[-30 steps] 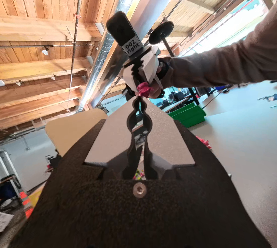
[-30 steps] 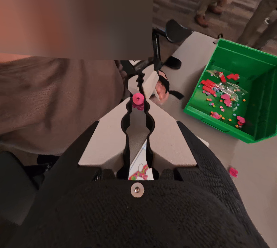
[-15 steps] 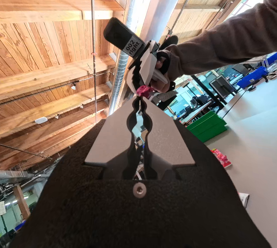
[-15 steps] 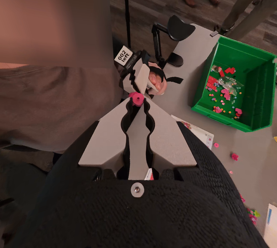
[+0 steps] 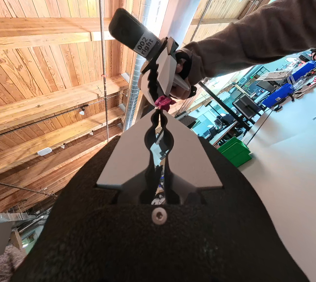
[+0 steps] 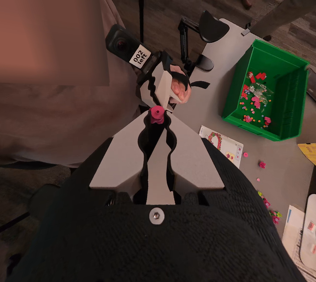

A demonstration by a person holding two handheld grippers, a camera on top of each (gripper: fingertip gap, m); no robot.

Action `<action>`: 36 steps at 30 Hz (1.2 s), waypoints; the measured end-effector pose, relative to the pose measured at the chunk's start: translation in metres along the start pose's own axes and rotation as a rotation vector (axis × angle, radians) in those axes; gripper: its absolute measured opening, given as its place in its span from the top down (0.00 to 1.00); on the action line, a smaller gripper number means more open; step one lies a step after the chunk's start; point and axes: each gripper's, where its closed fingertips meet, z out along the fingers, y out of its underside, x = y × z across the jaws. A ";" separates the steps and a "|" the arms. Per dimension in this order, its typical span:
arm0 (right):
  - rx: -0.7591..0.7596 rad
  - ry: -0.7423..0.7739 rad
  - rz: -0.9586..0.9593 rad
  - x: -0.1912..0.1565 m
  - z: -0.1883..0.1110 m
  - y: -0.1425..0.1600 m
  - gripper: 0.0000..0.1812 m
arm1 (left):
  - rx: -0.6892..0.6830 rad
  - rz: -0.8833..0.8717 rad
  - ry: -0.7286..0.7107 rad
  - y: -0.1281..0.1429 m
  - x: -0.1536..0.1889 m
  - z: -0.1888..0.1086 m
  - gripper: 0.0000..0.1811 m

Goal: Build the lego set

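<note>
A small pink and magenta lego piece [image 6: 156, 115] sits between the fingertips of my right gripper [image 6: 156, 116], which is shut on it. A round pink stud end points toward the right wrist camera. My left gripper [image 5: 159, 112] is held up facing the ceiling, with its jaws shut. Its tips touch the far end of the same piece [image 5: 163, 102], and I cannot tell whether they pinch it. The two grippers meet tip to tip in the air above the table edge. The left gripper also shows in the right wrist view [image 6: 166, 105], and the right gripper in the left wrist view [image 5: 159, 97].
A green bin [image 6: 242, 120] with loose red and pink pieces stands on the grey table [image 6: 222, 72]; it also shows in the left wrist view [image 5: 234, 152]. An instruction booklet [image 6: 220, 144], loose pink pieces [image 6: 262, 164], papers [image 6: 294, 222] and a black stand [image 6: 210, 26] are nearby. People's legs stand beyond the table. Only a small space, under 4 cm, lies between the two pairs of fingers.
Both grippers stayed joined at the pink piece while turning together. The left view swung further toward the ceiling; the right view now takes in more of the table and the booklet.
</note>
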 end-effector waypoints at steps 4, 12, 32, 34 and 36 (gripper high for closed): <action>-0.019 -0.007 -0.012 -0.005 -0.002 0.001 0.93 | 0.032 -0.050 0.024 -0.004 0.003 0.001 1.00; -0.001 -0.063 -0.028 -0.006 -0.001 -0.002 0.93 | 0.104 -0.212 0.067 -0.006 0.001 -0.002 1.00; 0.001 -0.090 -0.057 -0.005 0.003 0.000 0.92 | 0.109 -0.283 0.099 0.001 0.003 -0.003 1.00; -0.006 -0.092 -0.056 -0.005 0.003 0.001 0.92 | 0.106 -0.276 0.102 0.001 0.004 -0.002 1.00; -0.011 -0.092 -0.052 -0.006 0.003 0.002 0.92 | 0.104 -0.273 0.103 0.002 0.005 -0.002 1.00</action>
